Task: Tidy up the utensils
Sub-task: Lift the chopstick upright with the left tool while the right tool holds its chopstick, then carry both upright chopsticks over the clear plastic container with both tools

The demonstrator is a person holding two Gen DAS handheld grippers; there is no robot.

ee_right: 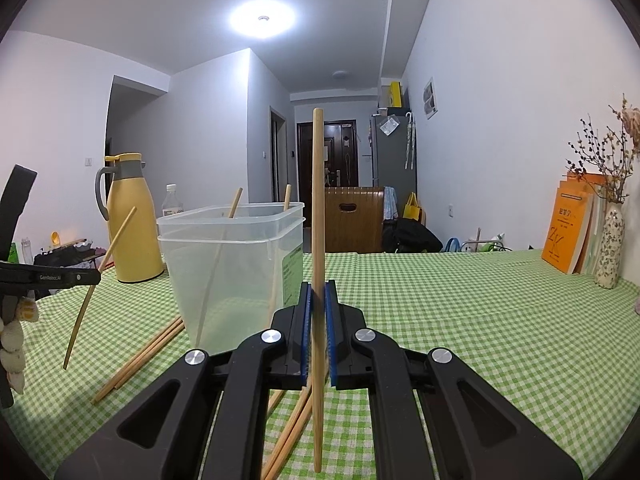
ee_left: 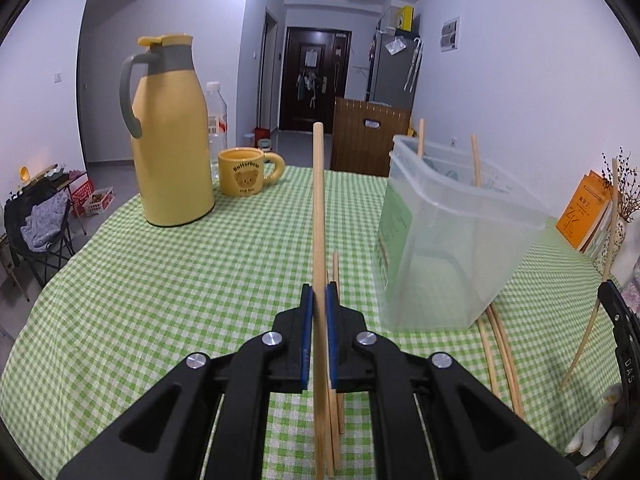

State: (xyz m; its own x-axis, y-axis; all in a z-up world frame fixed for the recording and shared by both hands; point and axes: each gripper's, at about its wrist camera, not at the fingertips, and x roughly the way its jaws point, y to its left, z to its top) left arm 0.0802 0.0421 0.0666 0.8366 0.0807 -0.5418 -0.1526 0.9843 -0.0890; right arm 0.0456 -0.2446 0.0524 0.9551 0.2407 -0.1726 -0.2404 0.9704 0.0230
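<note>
Blue-padded fingers (ee_left: 308,328) of the left gripper (ee_left: 319,292) are pressed tight on one wooden chopstick (ee_left: 319,220), which stands nearly upright between the pads. The right gripper (ee_right: 319,292) does the same: its ribbed blue fingers (ee_right: 330,328) clamp a second chopstick (ee_right: 318,220), also upright, its lower tip close above the surface (ee_right: 480,340).

Between the two grippers stands a clear plastic container (ee_right: 236,272), squarish with rounded corners and a stepped rim, translucent and smooth, with a pale green label on one wall. Inside it lean two chopsticks (ee_right: 235,203), their tops rising past the rim. More loose chopsticks (ee_right: 140,356) lie flat on the surface just beside the container's base, slim, round and pale like bamboo; a few more lie under the right gripper.

A green-and-white checked cloth covers the surface, its weave soft and slightly wrinkled. At the far left stands a tall yellow thermos jug (ee_left: 172,136) with a grey handle and collar, glossy and rounded at the shoulder. Beside it sits a yellow ceramic mug (ee_left: 242,172) printed with a bear, and behind them a clear plastic bottle (ee_left: 217,116). At the wall stand orange books (ee_right: 568,232) and a patterned vase (ee_right: 610,248) of dried twigs.
</note>
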